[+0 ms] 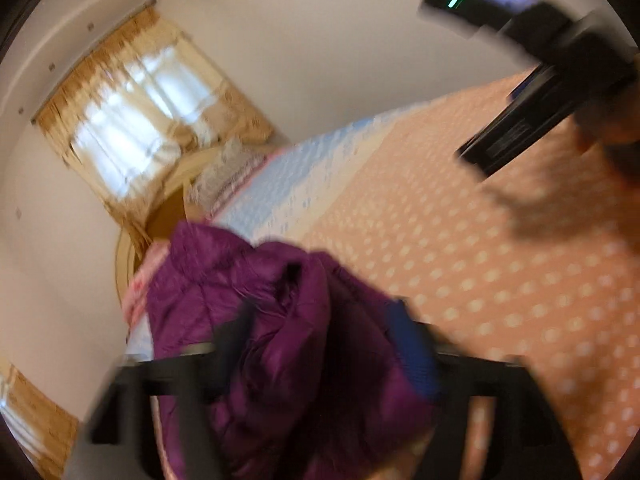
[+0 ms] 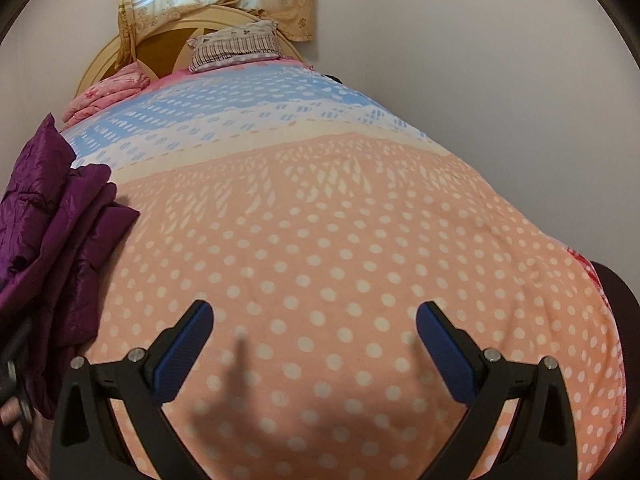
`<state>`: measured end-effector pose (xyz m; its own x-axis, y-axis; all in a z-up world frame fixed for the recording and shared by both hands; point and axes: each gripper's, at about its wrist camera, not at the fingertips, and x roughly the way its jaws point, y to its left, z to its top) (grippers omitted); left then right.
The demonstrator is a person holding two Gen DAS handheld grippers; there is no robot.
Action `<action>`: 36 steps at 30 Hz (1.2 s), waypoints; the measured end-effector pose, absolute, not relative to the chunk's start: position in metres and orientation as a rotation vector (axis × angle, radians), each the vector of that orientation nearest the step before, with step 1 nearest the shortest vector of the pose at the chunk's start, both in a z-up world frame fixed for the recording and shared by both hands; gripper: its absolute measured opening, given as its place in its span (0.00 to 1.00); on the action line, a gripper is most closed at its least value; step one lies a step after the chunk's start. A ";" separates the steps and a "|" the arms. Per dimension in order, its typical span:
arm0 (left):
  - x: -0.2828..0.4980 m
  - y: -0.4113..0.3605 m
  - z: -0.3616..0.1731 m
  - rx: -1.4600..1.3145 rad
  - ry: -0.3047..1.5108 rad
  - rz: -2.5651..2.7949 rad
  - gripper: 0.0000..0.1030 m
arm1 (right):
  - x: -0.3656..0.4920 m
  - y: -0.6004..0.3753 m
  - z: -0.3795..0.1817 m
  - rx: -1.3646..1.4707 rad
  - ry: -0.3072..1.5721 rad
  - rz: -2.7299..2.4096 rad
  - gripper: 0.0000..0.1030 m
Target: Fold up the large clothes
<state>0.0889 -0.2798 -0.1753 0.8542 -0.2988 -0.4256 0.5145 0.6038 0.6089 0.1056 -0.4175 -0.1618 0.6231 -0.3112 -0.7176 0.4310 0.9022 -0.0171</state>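
A purple puffer jacket (image 1: 280, 320) hangs bunched between the fingers of my left gripper (image 1: 320, 344), lifted above the bed; the view is motion-blurred. The jacket also shows at the left edge of the right wrist view (image 2: 60, 232), draped over the bed's side. My right gripper (image 2: 314, 320) is open and empty, its blue pads (image 2: 188, 344) wide apart above the dotted orange blanket (image 2: 340, 240). The right gripper's black body shows in the left wrist view (image 1: 540, 60) at the upper right.
The bed carries an orange, cream and blue dotted blanket (image 1: 480, 260). A striped pillow (image 2: 236, 46) and a pink quilt (image 2: 108, 88) lie at the round wooden headboard (image 2: 160, 36). A curtained window (image 1: 140, 112) is behind. A white wall runs along the right.
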 end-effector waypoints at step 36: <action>0.308 -0.166 -0.156 0.395 0.592 0.079 0.95 | 0.278 -0.295 -0.164 0.183 0.828 -0.349 0.58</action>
